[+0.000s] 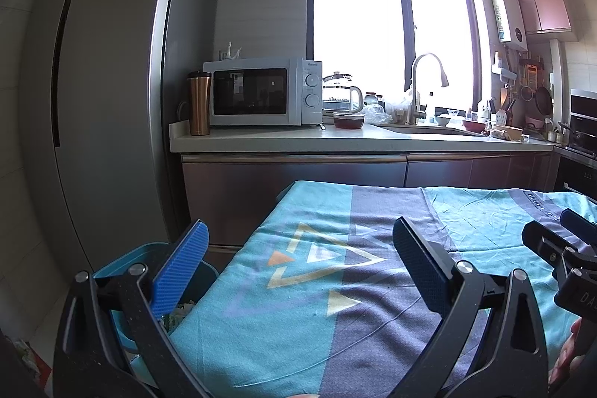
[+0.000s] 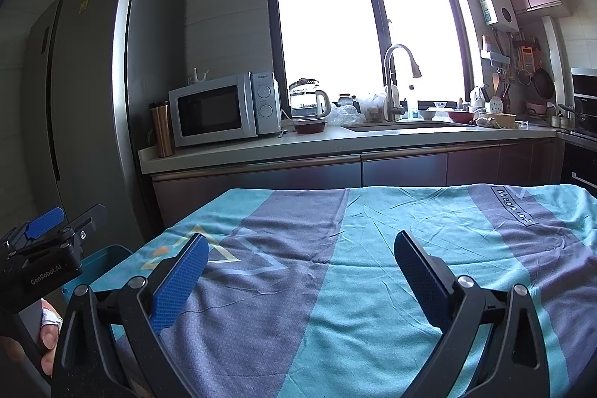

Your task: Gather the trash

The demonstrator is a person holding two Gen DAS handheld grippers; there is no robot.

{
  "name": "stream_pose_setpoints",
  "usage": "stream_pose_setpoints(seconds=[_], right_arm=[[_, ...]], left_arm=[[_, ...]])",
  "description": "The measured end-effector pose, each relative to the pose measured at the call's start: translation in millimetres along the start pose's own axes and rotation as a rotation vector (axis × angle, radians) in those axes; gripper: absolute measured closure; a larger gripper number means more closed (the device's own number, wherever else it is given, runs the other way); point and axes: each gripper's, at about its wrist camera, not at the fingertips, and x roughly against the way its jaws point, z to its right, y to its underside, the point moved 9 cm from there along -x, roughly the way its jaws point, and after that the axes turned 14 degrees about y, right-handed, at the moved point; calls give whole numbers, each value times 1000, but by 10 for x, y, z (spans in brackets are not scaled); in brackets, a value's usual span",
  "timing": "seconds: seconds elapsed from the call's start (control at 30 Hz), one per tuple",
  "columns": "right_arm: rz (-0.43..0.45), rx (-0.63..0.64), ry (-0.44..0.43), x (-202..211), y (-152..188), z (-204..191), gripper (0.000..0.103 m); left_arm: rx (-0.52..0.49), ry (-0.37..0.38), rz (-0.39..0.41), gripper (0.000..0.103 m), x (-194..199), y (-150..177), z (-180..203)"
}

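A teal and grey-blue cloth (image 2: 373,267) with triangle prints covers the bench (image 1: 283,196) in the foreground, creased but bare of objects. The left tongs (image 1: 298,271) hang over its left part with jaws spread wide and nothing between them; the right tongs (image 2: 300,280) hang over the middle, likewise wide apart and holding nothing. Just beside the bench's left edge stands a blue bin (image 1: 123,260), and crumpled trash (image 1: 179,314) shows inside it, partly hidden behind the left tongs' finger. Beyond runs a pale kitchen counter (image 2: 317,146) carrying a copper tumbler (image 2: 161,128), a white microwave (image 2: 224,109), a glass kettle (image 2: 308,99) and a sink with a tall faucet (image 2: 397,81) under a bright window (image 2: 362,21). A tall grey refrigerator (image 2: 86,92) stands at the left.
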Motion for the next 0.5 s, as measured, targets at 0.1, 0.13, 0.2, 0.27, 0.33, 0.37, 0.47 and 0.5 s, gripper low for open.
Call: stream_pose_setpoints(seconds=[0.1, 0.13, 0.2, 0.27, 0.33, 0.37, 0.47, 0.5], right_arm=[[0, 1, -1, -1, -8, -4, 7], [-2, 3, 0, -3, -6, -4, 7], [-1, 1, 0, 1, -5, -6, 7], [-4, 3, 0, -4, -3, -8, 7], [-8, 1, -3, -12, -1, 2, 7], [-9, 0, -4, -16, -1, 6, 7], [-11, 3, -5, -30, -1, 9, 7], [-12, 2, -4, -27, 1, 11, 7]], left_arm=[[0, 1, -1, 6, -2, -7, 2], [1, 1, -1, 6, -4, -6, 3], [2, 1, -2, 6, -4, -4, 3], [-1, 0, -2, 6, -4, -4, 4], [-2, 0, -2, 6, -8, -6, 5], [-2, 0, -2, 6, -9, -5, 6], [-3, -2, -1, 6, -18, -7, 7], [-2, -1, -2, 6, -21, -5, 8]])
